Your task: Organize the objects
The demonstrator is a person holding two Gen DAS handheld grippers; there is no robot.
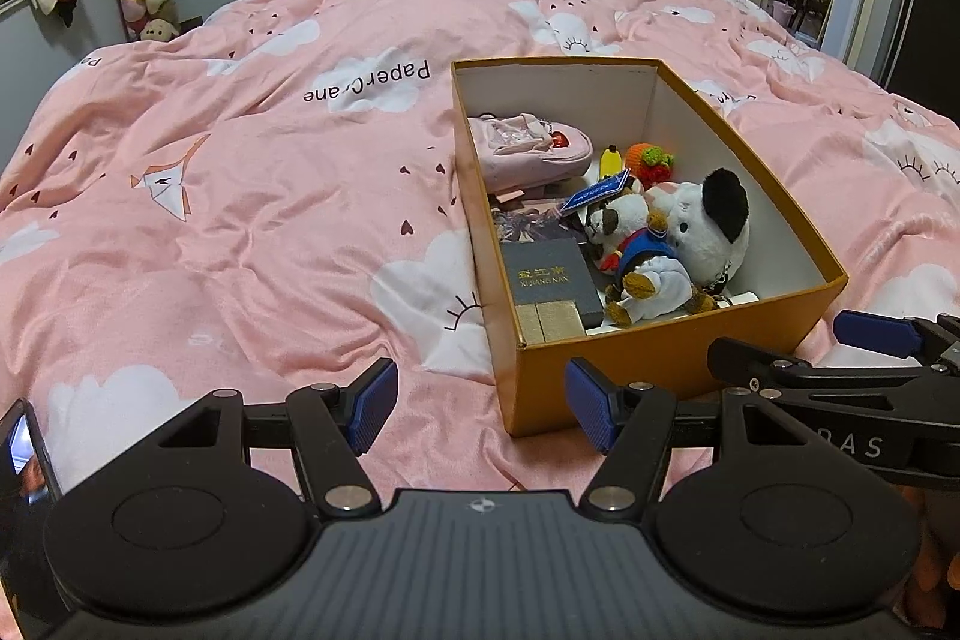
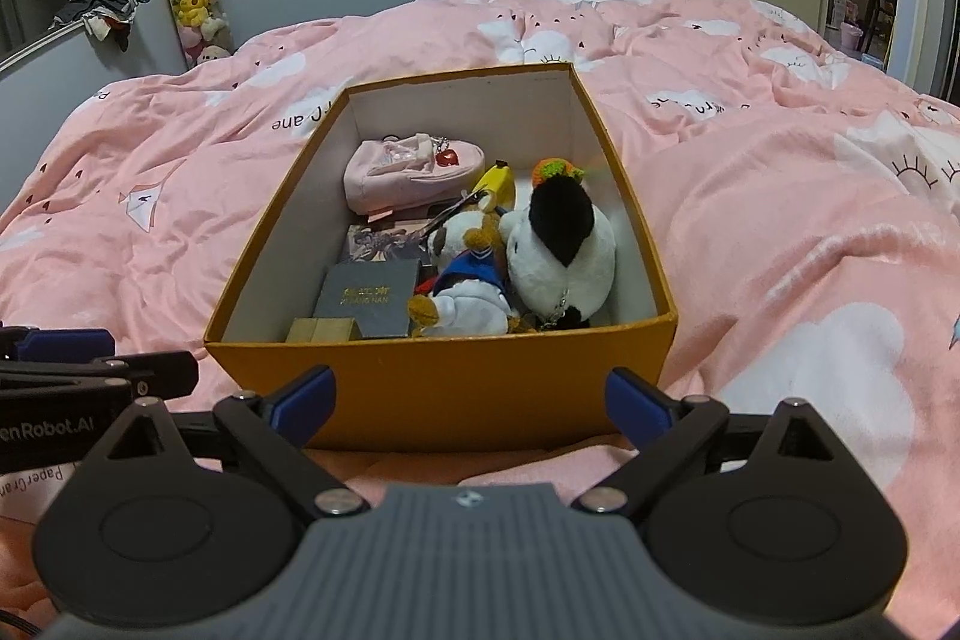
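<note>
A: Orange cardboard box (image 2: 444, 388), open-topped, sits mid-frame on the pink quilt (image 2: 780, 196) in the right wrist view, and right of centre in the left wrist view.

B: What's in it?

A: A pink pouch (image 2: 408, 175) toward the back, a dark booklet (image 2: 369, 298) lower left, a black-and-white plush (image 2: 561, 250) on the right with a small bear plush (image 2: 465, 280) touching it, and a yellow banana toy (image 2: 495, 184) behind.

B: And the tools?

A: Left gripper (image 1: 480, 409) has its jaws spread wide with nothing between them, low in frame before the box's near wall. Right gripper (image 2: 471, 403) is equally wide apart and empty.
</note>
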